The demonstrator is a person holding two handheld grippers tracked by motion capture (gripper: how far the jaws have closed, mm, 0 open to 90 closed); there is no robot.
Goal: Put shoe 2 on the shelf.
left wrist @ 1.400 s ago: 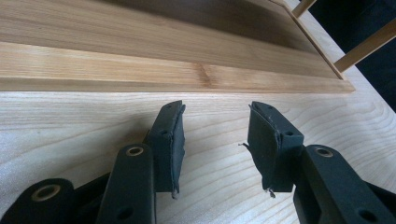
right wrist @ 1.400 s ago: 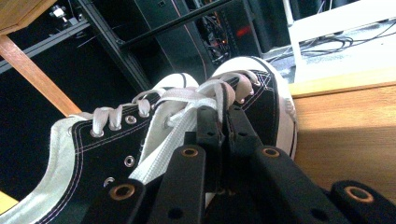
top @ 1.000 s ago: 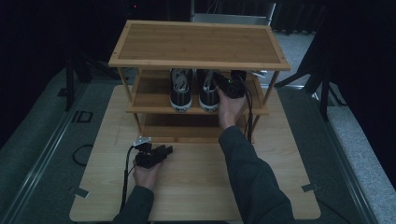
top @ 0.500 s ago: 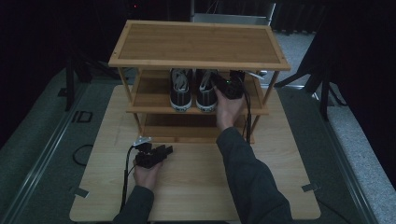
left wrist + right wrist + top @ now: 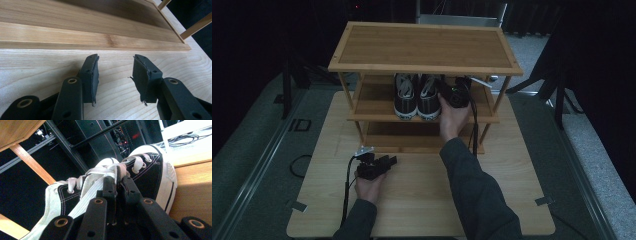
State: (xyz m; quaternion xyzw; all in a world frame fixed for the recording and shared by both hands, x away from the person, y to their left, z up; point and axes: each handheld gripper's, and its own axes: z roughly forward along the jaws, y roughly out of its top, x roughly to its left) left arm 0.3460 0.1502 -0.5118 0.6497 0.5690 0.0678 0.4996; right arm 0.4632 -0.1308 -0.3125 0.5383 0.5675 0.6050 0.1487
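You have two black canvas sneakers with white laces and toe caps (image 5: pixel 406 99) (image 5: pixel 430 99), standing side by side. You have one three-tier bamboo shoe rack (image 5: pixel 424 46) and one pale wooden tabletop (image 5: pixel 422 195) under it. You hold two black two-jaw grippers, left (image 5: pixel 387 161) and right (image 5: pixel 446 91).

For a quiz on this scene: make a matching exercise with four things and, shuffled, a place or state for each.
Things:
1. left gripper
2. right gripper
3. pair of sneakers
4. top shelf

States:
A. bare, nothing on it
B. shut on a sneaker's laces
C. open, low over the table
D. standing on the middle shelf

Pairs: 1-C, 2-B, 3-D, 4-A
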